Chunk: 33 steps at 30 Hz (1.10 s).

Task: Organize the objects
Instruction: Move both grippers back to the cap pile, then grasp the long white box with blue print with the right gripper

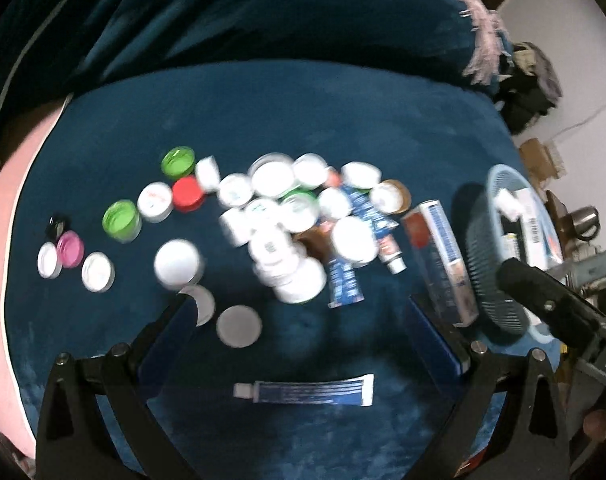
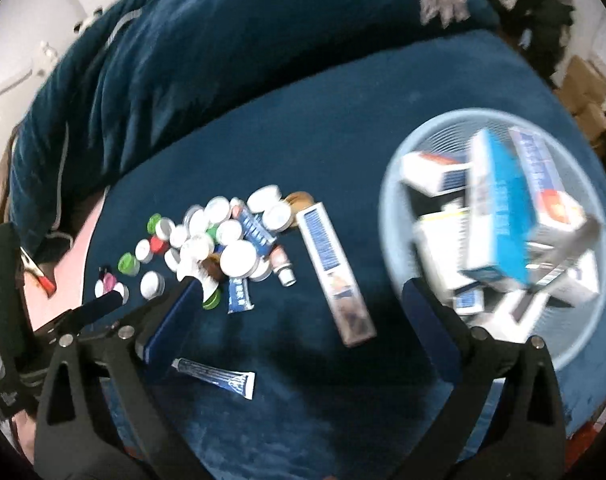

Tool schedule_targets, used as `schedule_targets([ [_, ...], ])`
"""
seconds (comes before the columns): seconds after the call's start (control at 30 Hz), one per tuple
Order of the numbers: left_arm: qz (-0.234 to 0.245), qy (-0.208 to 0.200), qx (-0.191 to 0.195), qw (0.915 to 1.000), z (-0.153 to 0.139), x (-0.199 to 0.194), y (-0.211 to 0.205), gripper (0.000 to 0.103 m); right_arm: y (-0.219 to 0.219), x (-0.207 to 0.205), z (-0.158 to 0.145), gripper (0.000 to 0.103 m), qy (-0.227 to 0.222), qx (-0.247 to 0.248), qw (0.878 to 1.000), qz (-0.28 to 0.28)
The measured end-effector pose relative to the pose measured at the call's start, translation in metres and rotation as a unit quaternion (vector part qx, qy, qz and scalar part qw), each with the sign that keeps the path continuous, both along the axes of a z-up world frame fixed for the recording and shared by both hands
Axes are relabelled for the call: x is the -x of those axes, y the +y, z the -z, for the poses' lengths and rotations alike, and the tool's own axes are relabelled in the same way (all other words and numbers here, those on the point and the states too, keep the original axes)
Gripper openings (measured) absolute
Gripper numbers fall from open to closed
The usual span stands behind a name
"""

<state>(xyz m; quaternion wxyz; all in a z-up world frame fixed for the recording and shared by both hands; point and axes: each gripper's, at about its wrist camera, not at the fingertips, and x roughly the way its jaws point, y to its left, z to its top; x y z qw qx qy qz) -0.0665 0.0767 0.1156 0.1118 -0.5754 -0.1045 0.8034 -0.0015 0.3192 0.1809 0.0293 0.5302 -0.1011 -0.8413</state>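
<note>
- The right claw (image 2: 299,300) stood spread wide with nothing between its blue pads, angled down just beside the round pale-blue plastic mesh basket (image 2: 387,216); that basket already carried a heap of white and blue cardboard boxes (image 2: 499,208), so it looked to be the collecting place for packaged goods
- The left claw (image 1: 299,308) was likewise spread and empty, hovering above a blue-and-white squeeze tube (image 1: 307,390) that lay alone near the front edge; judged from its place between the pads, that tube seemed the likely next pick
- A long white-and-blue carton (image 2: 331,272) lay flat between basket and clutter, not yet sorted
- The cluster of small round jar lids and caps (image 1: 287,216), mostly white with some green, red and pink, sat bunched mid-surface with more blue tubes (image 1: 345,280) mixed in; the outlying caps lay well apart to the left
- Everything rested on a dark blue velvety cushioned seat (image 1: 263,112), with a matching backrest behind; it was soft, so the small caps probably sat unevenly
- Beyond stood a white wall, brown cardboard boxes (image 2: 583,84) and dark piled clothing; both views were blurred
</note>
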Motion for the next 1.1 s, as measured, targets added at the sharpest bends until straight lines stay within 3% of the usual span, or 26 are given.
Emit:
schedule_targets([
  [0.23, -0.003, -0.029, 0.009, 0.9995, 0.025, 0.002, -0.011, 0.102, -0.023, 0.026, 0.038, 0.1, -0.041, -0.056, 0.997, -0.035],
  [0.5, -0.01, -0.026, 0.006, 0.9996, 0.027, 0.005, -0.018, 0.102, -0.022, 0.045, 0.076, 0.099, -0.098, -0.071, 0.992, -0.034],
  [0.57, -0.008, -0.023, 0.003, 0.9997, 0.025, 0.004, -0.017, 0.102, -0.027, 0.045, 0.08, 0.092, -0.107, -0.087, 0.99, -0.044],
  [0.6, -0.007, -0.024, 0.002, 0.9997, 0.025, 0.004, -0.017, 0.102, -0.029, 0.045, 0.081, 0.079, -0.11, -0.093, 0.988, -0.048],
  [0.7, -0.005, -0.027, 0.0, 0.9996, 0.025, 0.0, -0.018, 0.102, -0.029, 0.041, 0.087, 0.059, -0.127, -0.13, 0.982, -0.048],
  [0.77, -0.004, -0.028, -0.003, 0.9996, 0.025, -0.002, -0.019, 0.102, -0.027, 0.039, 0.088, 0.045, -0.133, -0.123, 0.982, -0.054],
  [0.8, -0.005, -0.028, -0.002, 0.9996, 0.024, -0.003, -0.019, 0.102, -0.025, 0.038, 0.088, 0.035, -0.138, -0.093, 0.984, -0.058],
  [0.83, -0.006, -0.027, -0.002, 0.9996, 0.024, -0.004, -0.021, 0.102, -0.023, 0.037, 0.09, 0.035, -0.144, -0.068, 0.986, -0.057],
  [0.93, -0.01, -0.026, -0.001, 0.9996, 0.024, -0.003, -0.023, 0.102, -0.021, 0.037, 0.096, 0.037, -0.15, -0.117, 0.981, -0.047],
  [1.0, -0.013, -0.027, -0.001, 0.9996, 0.025, -0.003, -0.025, 0.102, -0.016, 0.037, 0.101, 0.036, -0.159, -0.104, 0.981, -0.043],
  [1.03, -0.016, -0.029, -0.001, 0.9995, 0.025, -0.002, -0.026, 0.102, -0.015, 0.037, 0.101, 0.024, -0.158, -0.103, 0.981, -0.043],
  [1.1, -0.023, -0.03, -0.008, 0.9992, 0.025, -0.001, -0.027, 0.102, -0.012, 0.036, 0.09, 0.024, -0.14, -0.085, 0.986, -0.039],
])
